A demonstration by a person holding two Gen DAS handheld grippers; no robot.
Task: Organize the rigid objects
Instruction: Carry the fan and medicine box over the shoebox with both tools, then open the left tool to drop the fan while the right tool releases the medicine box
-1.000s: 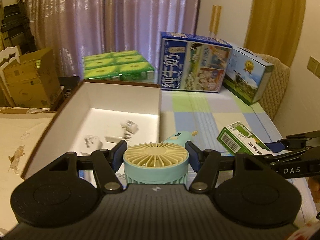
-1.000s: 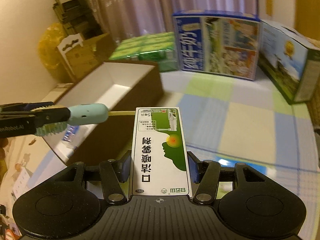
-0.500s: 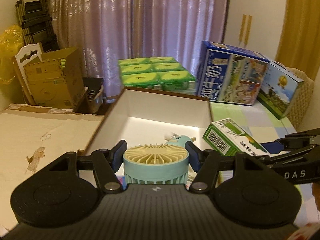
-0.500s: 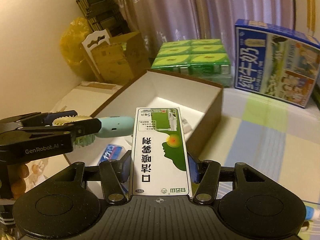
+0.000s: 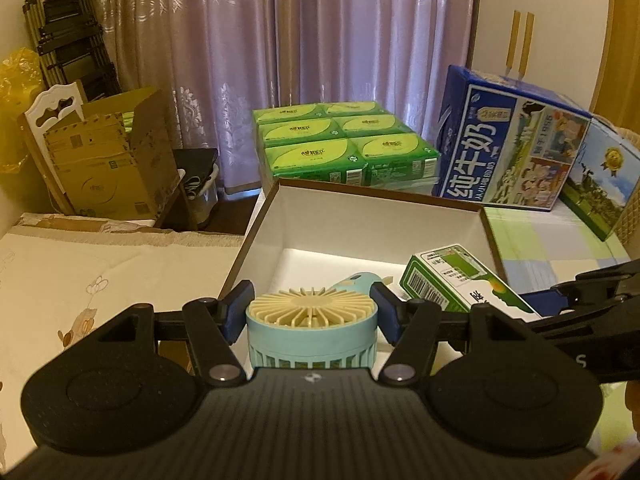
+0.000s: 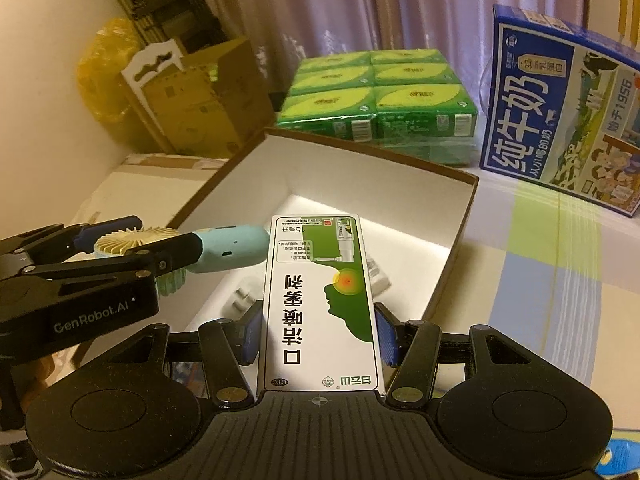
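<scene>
My left gripper (image 5: 312, 316) is shut on a mint-green handheld fan (image 5: 311, 326), held by its round head over the near edge of an open brown box with a white inside (image 5: 376, 220). My right gripper (image 6: 318, 338) is shut on a green and white medicine carton (image 6: 320, 300), held over the same box (image 6: 360, 176). The carton (image 5: 460, 280) shows to the right of the fan in the left wrist view. The fan (image 6: 224, 250) and left gripper (image 6: 116, 248) show at the left of the right wrist view. Small white plugs (image 6: 240, 300) lie on the box floor.
Behind the box stand green tissue packs (image 5: 344, 144) and a blue milk carton case (image 5: 508, 148), with another printed case (image 5: 604, 184) at right. A cardboard box (image 5: 108, 160) and folded ladder (image 5: 68, 40) stand at left. A checked cloth (image 6: 560, 264) covers the table.
Both grippers have moved left and forward with their loads. They were beside the box's right wall and now hang over its inside. The fan and carton are closer together.
</scene>
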